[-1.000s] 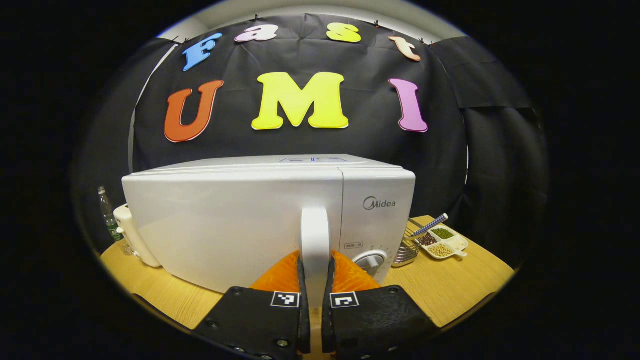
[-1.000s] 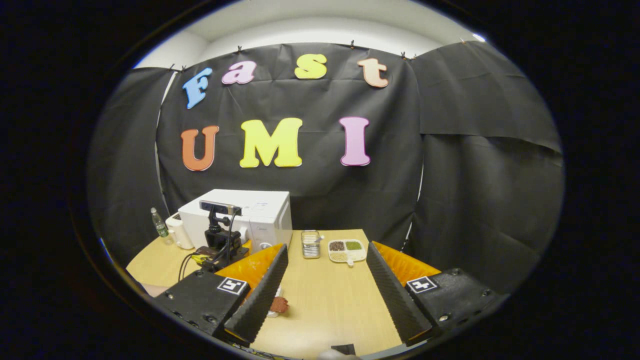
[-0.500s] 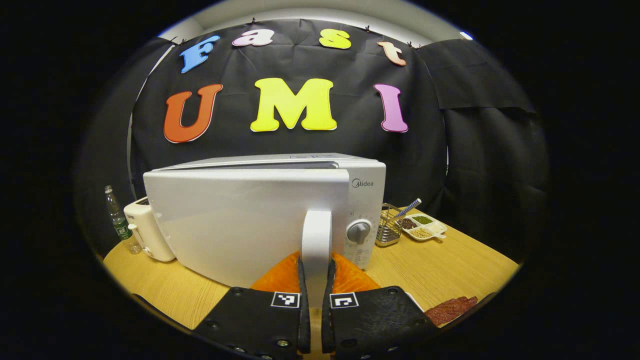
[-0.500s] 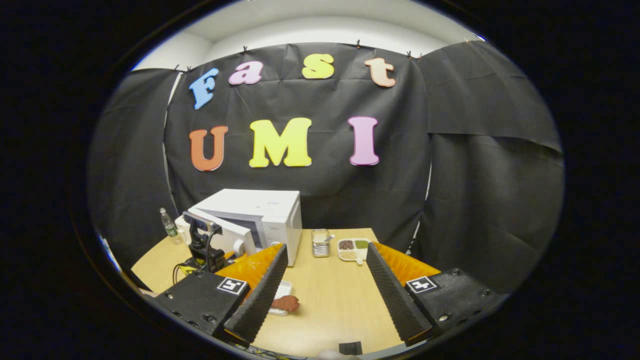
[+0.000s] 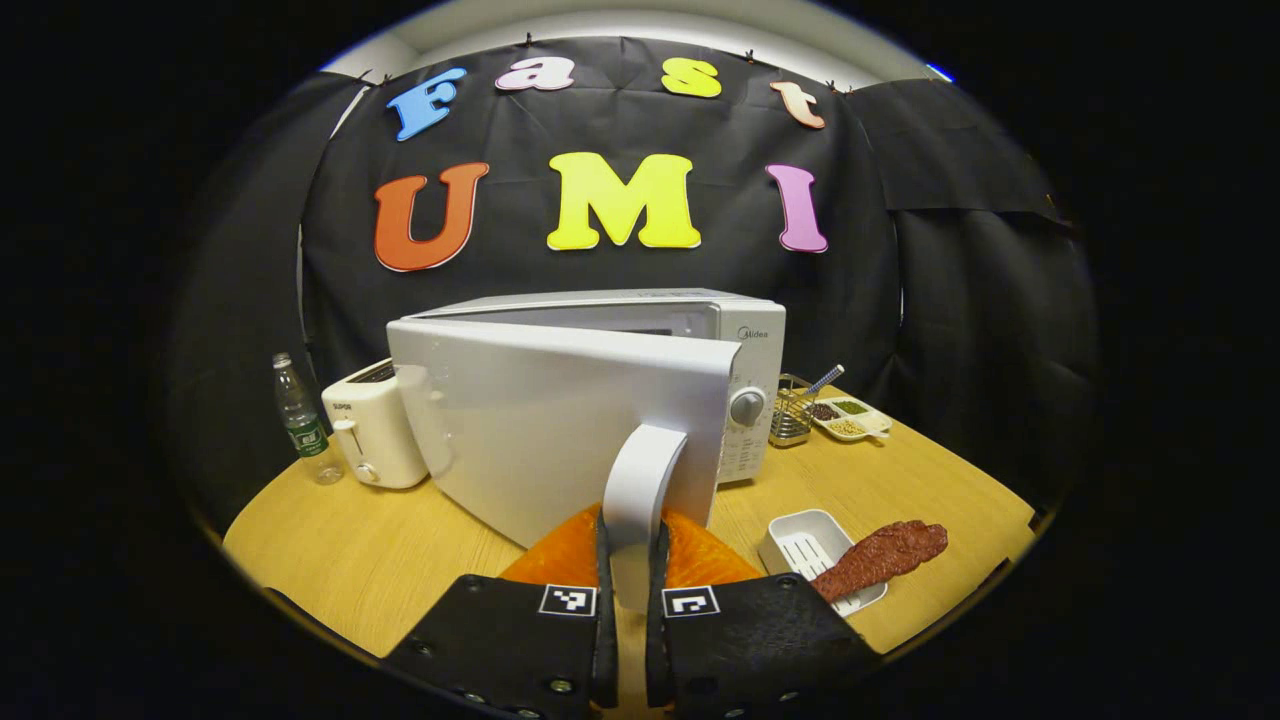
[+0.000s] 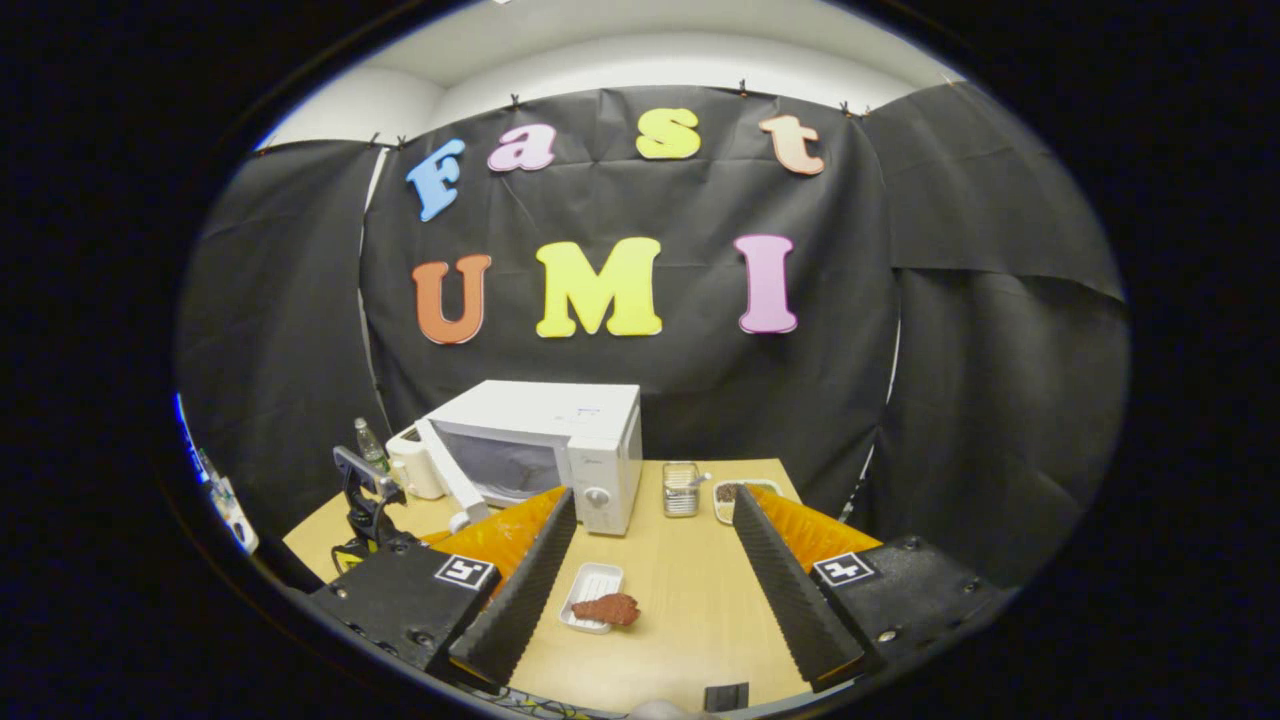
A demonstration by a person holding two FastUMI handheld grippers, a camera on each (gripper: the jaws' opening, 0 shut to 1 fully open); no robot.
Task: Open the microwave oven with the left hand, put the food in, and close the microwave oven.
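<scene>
Microwave door (image 5: 560, 420) ajar, left gripper (image 5: 628, 560) clamping handle (image 5: 640, 480)

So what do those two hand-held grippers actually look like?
The left gripper and right gripper each have two black blocky bodies bearing small square black-and-white markers, with orange ribbed parts behind the fingers. The right gripper's fingers have ridged inner faces.

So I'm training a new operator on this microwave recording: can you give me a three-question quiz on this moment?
1. True or false: the microwave door is shut.
2. What is the left gripper clamped on? A) toaster B) door handle C) bottle
3. Fill in: the piece of meat lies on a white ____.

Key: 1 false, it stands open. 2 B, the door handle. 3 tray; the right gripper stands open above the table.
</scene>
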